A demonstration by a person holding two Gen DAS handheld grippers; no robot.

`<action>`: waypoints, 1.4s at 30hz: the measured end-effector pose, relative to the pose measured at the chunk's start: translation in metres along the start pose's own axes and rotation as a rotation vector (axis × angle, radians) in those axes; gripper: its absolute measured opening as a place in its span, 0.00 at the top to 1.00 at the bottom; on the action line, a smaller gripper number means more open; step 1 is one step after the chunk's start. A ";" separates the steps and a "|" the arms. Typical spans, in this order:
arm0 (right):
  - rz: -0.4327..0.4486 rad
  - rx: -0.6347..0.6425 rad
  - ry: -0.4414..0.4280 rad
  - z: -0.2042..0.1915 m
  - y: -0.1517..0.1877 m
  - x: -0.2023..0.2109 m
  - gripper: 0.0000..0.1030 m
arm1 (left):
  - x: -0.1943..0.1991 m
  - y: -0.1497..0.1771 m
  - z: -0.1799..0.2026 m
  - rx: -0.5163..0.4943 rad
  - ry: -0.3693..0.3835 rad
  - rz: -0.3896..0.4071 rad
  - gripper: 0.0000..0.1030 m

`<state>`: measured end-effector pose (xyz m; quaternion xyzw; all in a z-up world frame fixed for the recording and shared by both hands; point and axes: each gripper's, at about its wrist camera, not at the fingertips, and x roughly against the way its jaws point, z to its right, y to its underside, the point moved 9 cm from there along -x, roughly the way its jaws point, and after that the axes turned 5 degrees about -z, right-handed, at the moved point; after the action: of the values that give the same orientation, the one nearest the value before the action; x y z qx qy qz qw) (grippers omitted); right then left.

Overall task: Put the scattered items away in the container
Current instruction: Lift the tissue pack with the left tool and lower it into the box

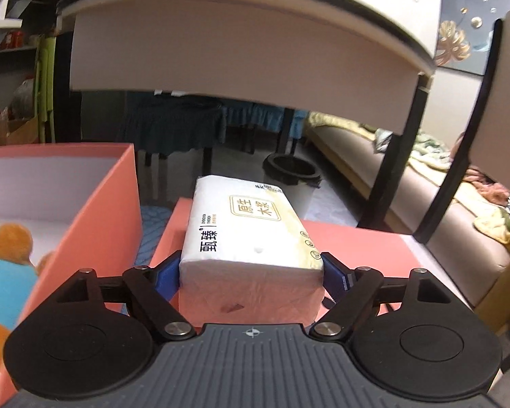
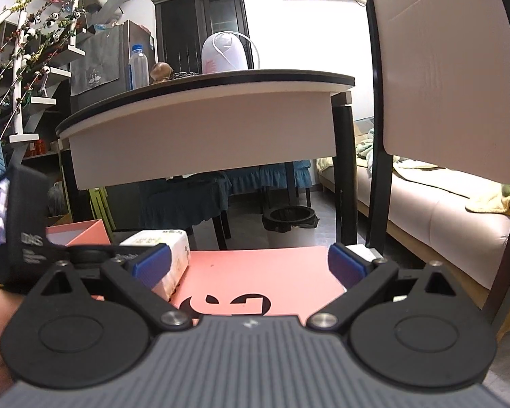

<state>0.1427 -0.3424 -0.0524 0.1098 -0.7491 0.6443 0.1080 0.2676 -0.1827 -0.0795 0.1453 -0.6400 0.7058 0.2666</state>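
Note:
A white tissue pack (image 1: 248, 234) with gold print lies lengthwise on a salmon-pink lid (image 1: 357, 241). My left gripper (image 1: 251, 272) is shut on the tissue pack, its blue pads pressing the near end from both sides. To the left stands the open salmon-pink box (image 1: 102, 210) with a white inside, holding an orange and blue plush toy (image 1: 6, 258). In the right wrist view my right gripper (image 2: 248, 265) hangs open over the pink lid (image 2: 255, 268), nothing between its fingers. The tissue pack (image 2: 159, 241), the left gripper (image 2: 27, 248) and the box (image 2: 85, 231) sit to its left.
A rounded table (image 2: 204, 115) stands ahead, with a bottle, a white appliance and small items on top. Under it are dark-skirted chairs and a black-lined bin (image 2: 290, 221). A chair back (image 2: 442, 78) rises at right, a sofa (image 2: 442, 210) with blankets behind it.

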 end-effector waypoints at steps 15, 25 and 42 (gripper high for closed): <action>0.034 0.010 -0.016 -0.013 -0.006 0.012 0.04 | 0.104 -0.016 -0.004 -0.054 0.100 0.170 0.18; 0.029 0.052 -0.074 -0.048 -0.004 0.008 0.04 | 0.155 -0.026 -0.049 -0.054 0.055 0.249 0.18; -0.020 0.101 -0.214 -0.129 0.010 -0.010 0.04 | 0.198 -0.038 -0.205 0.073 -0.182 0.321 0.19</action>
<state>0.1515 -0.2127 -0.0456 0.1906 -0.7216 0.6649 0.0283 0.1552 0.0579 0.0321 0.1145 -0.6505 0.7459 0.0861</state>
